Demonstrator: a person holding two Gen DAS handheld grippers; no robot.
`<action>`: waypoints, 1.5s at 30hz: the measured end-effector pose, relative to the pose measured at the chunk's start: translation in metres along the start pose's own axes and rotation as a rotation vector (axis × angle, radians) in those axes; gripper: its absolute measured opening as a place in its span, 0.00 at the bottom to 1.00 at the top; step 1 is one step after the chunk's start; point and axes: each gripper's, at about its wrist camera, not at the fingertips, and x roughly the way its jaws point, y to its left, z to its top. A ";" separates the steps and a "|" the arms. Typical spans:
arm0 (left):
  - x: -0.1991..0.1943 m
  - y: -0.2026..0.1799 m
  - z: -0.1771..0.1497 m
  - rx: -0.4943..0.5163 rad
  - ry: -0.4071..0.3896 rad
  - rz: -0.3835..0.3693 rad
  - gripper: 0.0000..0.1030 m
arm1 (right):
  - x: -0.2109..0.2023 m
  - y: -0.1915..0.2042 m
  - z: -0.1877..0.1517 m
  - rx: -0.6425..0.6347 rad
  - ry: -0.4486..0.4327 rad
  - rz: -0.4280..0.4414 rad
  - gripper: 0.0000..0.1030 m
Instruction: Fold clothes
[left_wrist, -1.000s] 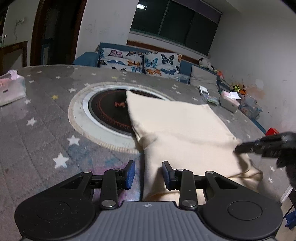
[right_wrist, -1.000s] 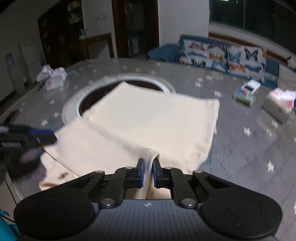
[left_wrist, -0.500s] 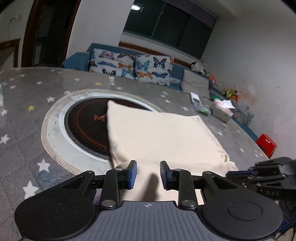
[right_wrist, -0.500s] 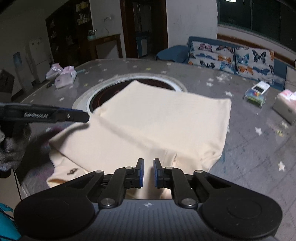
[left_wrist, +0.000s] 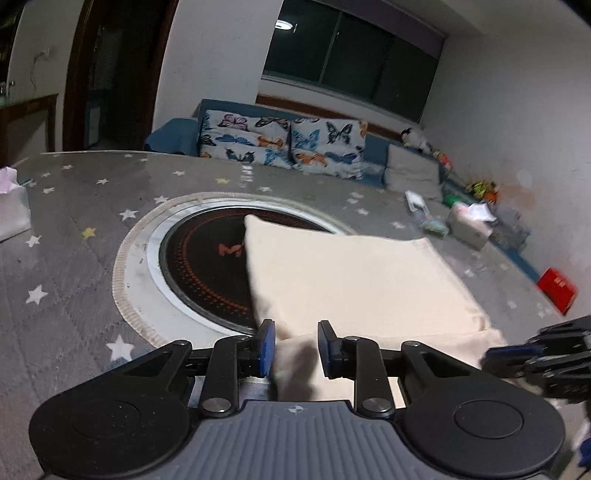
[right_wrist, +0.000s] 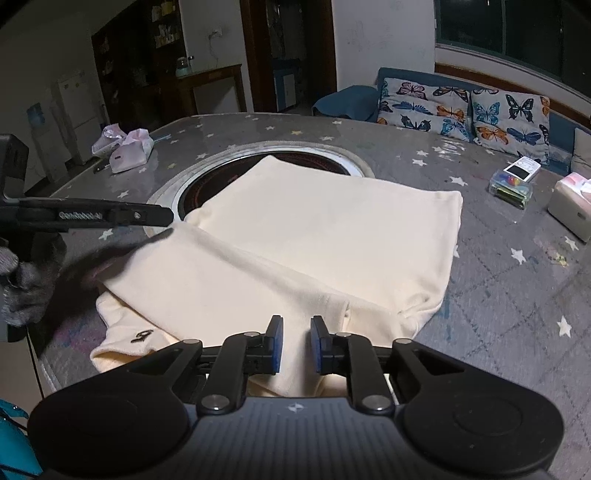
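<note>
A cream garment (left_wrist: 351, 280) lies folded on the grey star-patterned table (left_wrist: 74, 221), partly over the round black cooktop (left_wrist: 207, 266). Its near part is doubled over, and a small dark logo (right_wrist: 142, 335) shows on the bottom layer at the near left. My left gripper (left_wrist: 295, 347) hangs open just above the garment's near left corner, nothing pinched. My right gripper (right_wrist: 296, 343) is open over the near folded edge, the cloth lying flat below it. From the right wrist view, the left gripper (right_wrist: 147, 217) hovers above the cloth's left edge, held by a gloved hand (right_wrist: 22, 284).
Tissue packs (right_wrist: 125, 149) sit at the far left of the table. A clear box (right_wrist: 511, 186) and a white tissue box (right_wrist: 570, 206) stand to the right. A sofa with butterfly cushions (left_wrist: 280, 142) lies beyond. The table's near edge (right_wrist: 55, 373) is close.
My right gripper, shut on the cloth's folded edge a second ago, has opened and let it go. Both grippers have drawn back a little; the folded layer now lies flat.
</note>
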 end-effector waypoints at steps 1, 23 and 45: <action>0.004 0.001 -0.001 0.000 0.012 0.005 0.26 | 0.000 -0.001 0.000 0.002 0.001 -0.001 0.15; -0.007 -0.047 -0.012 0.116 0.039 -0.090 0.26 | -0.039 -0.020 -0.025 0.025 0.027 -0.082 0.17; 0.003 -0.065 -0.017 0.176 0.114 -0.044 0.35 | -0.018 -0.030 -0.003 0.045 -0.033 -0.120 0.17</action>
